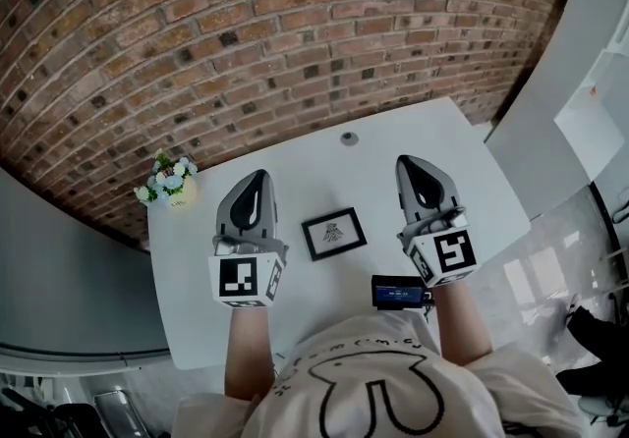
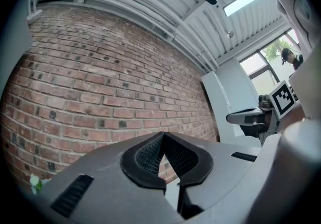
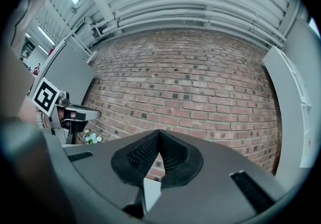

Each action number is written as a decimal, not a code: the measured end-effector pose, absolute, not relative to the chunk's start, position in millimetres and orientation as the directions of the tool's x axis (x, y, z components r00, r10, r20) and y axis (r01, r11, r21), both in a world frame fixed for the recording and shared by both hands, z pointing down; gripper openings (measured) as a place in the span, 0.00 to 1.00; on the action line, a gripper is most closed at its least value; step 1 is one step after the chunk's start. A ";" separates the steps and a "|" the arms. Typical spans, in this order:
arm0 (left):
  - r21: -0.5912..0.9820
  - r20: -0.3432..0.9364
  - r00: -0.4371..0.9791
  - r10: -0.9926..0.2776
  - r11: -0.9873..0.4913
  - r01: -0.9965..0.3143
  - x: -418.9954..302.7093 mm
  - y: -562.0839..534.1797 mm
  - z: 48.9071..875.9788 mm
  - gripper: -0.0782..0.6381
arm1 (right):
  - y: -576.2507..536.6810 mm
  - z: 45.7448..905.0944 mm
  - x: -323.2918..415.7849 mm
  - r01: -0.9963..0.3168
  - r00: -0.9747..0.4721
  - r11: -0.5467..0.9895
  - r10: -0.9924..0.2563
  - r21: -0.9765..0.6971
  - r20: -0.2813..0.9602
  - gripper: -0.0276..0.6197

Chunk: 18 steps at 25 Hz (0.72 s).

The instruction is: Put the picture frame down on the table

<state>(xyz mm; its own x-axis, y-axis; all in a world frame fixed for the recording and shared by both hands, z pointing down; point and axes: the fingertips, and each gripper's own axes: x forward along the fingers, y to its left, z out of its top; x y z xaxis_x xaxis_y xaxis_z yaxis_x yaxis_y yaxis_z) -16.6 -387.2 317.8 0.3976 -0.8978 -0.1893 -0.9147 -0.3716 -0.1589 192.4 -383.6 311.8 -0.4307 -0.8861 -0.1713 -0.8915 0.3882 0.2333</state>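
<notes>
A small black picture frame with a white mat and a dark print lies flat on the white table, between my two grippers. The left gripper hovers just left of the frame, shut and holding nothing. The right gripper hovers to the frame's right, also shut and holding nothing. In the left gripper view the left gripper points at the brick wall with its pads meeting at the tip. The right gripper shows the same in its own view. Neither gripper view shows the frame.
A small pot of white flowers stands at the table's far left corner, flowers. A small round grey object sits near the far edge. A black device hangs at the person's chest. A brick wall lies beyond the table.
</notes>
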 end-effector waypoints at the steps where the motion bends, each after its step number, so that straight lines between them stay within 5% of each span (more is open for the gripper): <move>1: -0.160 -0.190 0.398 -0.898 -0.371 -0.915 -15.9 -386.5 317.5 0.12 | -382.6 311.8 192.4 -0.891 -0.431 0.388 -0.886 0.236 -0.170 0.07; 18: -0.159 -0.214 0.372 -0.903 -0.344 -0.926 -20.9 -386.0 312.0 0.12 | -381.0 313.2 184.2 -0.883 -0.441 0.397 -0.884 0.249 -0.155 0.07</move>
